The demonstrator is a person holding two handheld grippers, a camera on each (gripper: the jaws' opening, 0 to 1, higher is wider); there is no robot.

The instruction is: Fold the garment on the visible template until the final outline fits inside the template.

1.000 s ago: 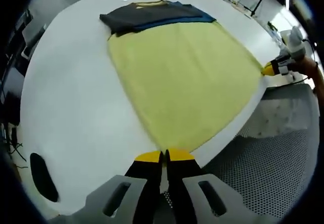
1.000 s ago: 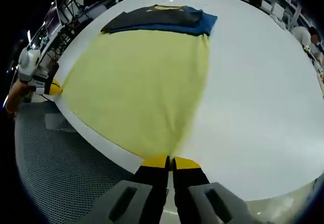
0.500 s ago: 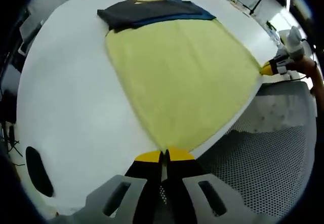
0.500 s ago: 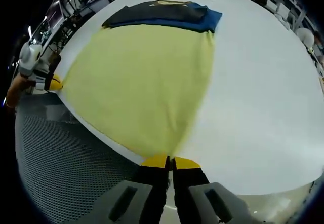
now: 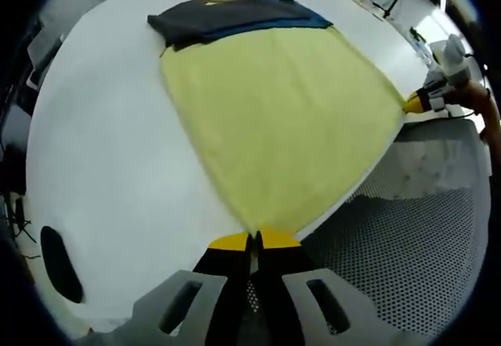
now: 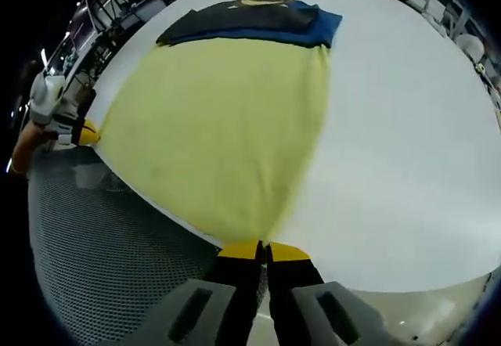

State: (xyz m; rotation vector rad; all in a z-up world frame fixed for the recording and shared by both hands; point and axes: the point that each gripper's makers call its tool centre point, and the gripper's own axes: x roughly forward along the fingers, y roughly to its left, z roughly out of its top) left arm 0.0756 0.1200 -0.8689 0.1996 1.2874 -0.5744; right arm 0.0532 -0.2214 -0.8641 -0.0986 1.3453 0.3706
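Left gripper (image 5: 253,240) has its yellow-tipped fingers (image 5: 231,243) pinched tight on the near corner of the yellow garment (image 5: 282,119). Right gripper (image 6: 262,250) likewise clamps the other near corner. The cloth stretches away from both over the white table (image 5: 102,150) toward a dark folded garment (image 5: 227,17) at its far edge.

left hand-held gripper (image 5: 254,240) black jaws, yellow tips, grey slotted body, right hand-held gripper (image 6: 261,250) alike

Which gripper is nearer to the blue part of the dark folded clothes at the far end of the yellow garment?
Right, slightly. The right gripper pinches the yellow garment corner on the side where the blue part sticks out; the left gripper pinches the opposite corner.
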